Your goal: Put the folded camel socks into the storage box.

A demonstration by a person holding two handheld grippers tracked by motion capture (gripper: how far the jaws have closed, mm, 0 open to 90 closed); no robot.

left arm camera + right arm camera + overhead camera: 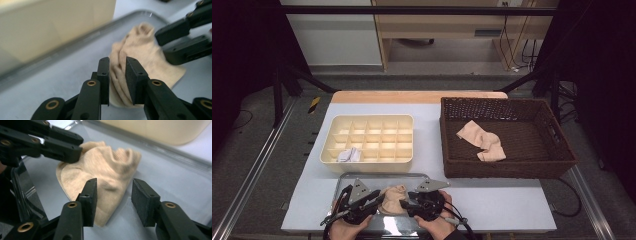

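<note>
Sock [393,199], beige and crumpled, lies on the metal tray [343,178] at the 6 o'clock edge of the counter [432,145], right between your two hands. Your left gripper [117,72] has its fingers [104,75] pinched on a fold of the sock's near end; the cloth bunches up between them. Your right gripper [113,200] has its fingers [89,200] apart, straddling the other end of the sock without clamping it: one finger lies against the cloth, the other stands clear on bare tray.

From the right gripper view the sock's long axis runs away from the fingers toward about 11 o'clock, where the left gripper [62,150] holds it. So the sock stretches roughly from hand to hand, and each hand already has an end within reach; neither is the nearer.

Judging by the layout, the cream divided box [368,139] at 12 o'clock, with a white rolled item [348,155] in one front cell, looks like the destination, and the wicker basket [507,137] at 2 o'clock holds another beige sock [482,140] waiting.
</note>
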